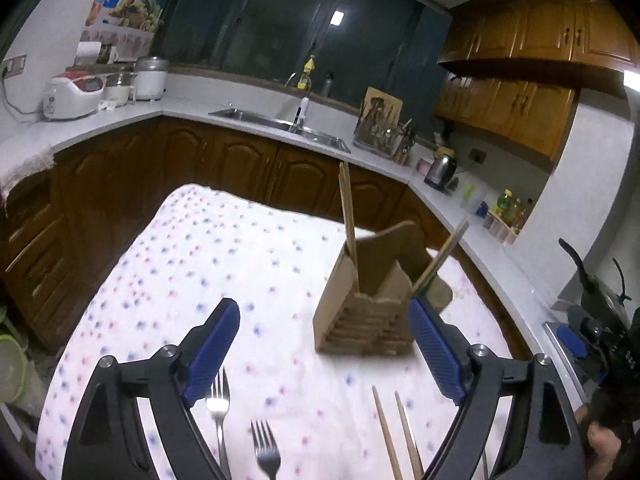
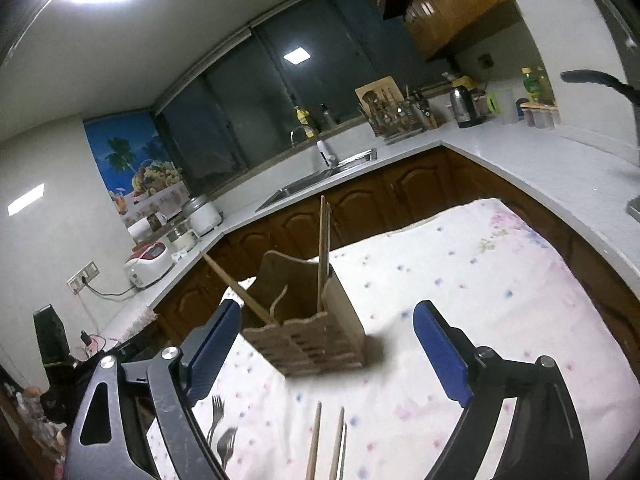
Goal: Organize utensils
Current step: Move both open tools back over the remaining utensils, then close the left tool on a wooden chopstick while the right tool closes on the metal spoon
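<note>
Left wrist view: left hand-held gripper (image 1: 324,344) spread wide, empty, over two forks (image 1: 240,432) and chopsticks (image 1: 396,436), their handles cut off. Right hand-held gripper (image 2: 326,346) likewise released. Beyond, the holder (image 1: 368,300) on the table (image 1: 192,272) keeps chopsticks; its compartments are blurred.

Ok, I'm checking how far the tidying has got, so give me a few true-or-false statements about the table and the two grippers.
1. Chopsticks already stand in the wooden holder. True.
2. Two forks lie on the tablecloth. True.
3. The left gripper is clamped on a fork. False: its jaws stand open with nothing between them.
4. The right gripper carries a pair of chopsticks. False: its jaws are open and empty; the loose chopsticks lie on the cloth.
5. The holder lies tipped on its side. False: it stands upright.
</note>
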### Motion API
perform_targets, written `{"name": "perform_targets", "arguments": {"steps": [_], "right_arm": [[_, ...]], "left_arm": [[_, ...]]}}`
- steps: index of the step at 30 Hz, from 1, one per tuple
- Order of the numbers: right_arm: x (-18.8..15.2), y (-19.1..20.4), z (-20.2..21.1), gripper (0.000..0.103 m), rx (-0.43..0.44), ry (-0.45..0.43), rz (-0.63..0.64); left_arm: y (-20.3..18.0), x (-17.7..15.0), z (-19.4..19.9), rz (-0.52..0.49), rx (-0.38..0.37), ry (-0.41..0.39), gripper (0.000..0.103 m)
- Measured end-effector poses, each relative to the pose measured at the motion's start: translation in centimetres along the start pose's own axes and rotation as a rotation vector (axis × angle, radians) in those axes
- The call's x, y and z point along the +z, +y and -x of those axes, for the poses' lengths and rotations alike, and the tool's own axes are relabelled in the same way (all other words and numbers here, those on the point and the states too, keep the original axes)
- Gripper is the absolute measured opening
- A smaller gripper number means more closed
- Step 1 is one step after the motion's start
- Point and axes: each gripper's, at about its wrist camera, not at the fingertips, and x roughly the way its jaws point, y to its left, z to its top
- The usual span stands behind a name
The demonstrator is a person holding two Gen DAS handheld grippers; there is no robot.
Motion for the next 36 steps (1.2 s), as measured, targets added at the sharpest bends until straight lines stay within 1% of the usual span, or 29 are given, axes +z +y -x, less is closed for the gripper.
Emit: {"name": "perform_targets", "arguments": {"steps": [7,14,19,26,29,32,33,34,35,36], "right_arm": [[-2.6,-0.5,4.0,0.090,-0.042,0.040,0.011],[-5.7,-1.6,6.4,0.090,-0.089,0.097,0.015],[-7.8,-2.5,6.7,0.090,-0.114,0.147,0.008],[-9.2,-4.0,6.5,0.090,-0.145,0.190,-0.019],[-9.7,-4.4,6.0,0.090,-0.159,0.211,-0.015],[-10.4,-4.4,4.9,0.089,-0.179,0.260,0.010],[-10.6,-4.4,4.5,0.087,-0.187,0.274,0.020],[-10.9,-4.4,4.1,0.082,-0.195,0.287,0.031],[-11.1,-4.4,3.7,0.078,-0.204,0.303,0.042],[-11.3,-4.5,3.3,0.072,-0.211,0.318,0.048]], "left_arm": [[-0.4,-2.0,2.8,-0.002,-0.016,0.081,0.086],[-1.8,-3.0,3.8,-0.026,-0.016,0.156,0.086],[-2.7,-3.7,3.3,-0.042,-0.007,0.207,0.086],[-3.7,-4.3,2.3,-0.051,0.001,0.258,0.086],[-4.1,-4.5,1.6,-0.057,0.003,0.274,0.086],[-4.6,-4.8,0.8,-0.071,0.007,0.298,0.086],[-4.7,-5.0,0.5,-0.077,0.007,0.305,0.085],[-4.9,-5.1,0.0,-0.084,0.010,0.312,0.085],[-5.1,-5.3,-0.3,-0.091,0.013,0.320,0.085],[-5.2,-5.4,-0.8,-0.096,0.015,0.329,0.084]]}}
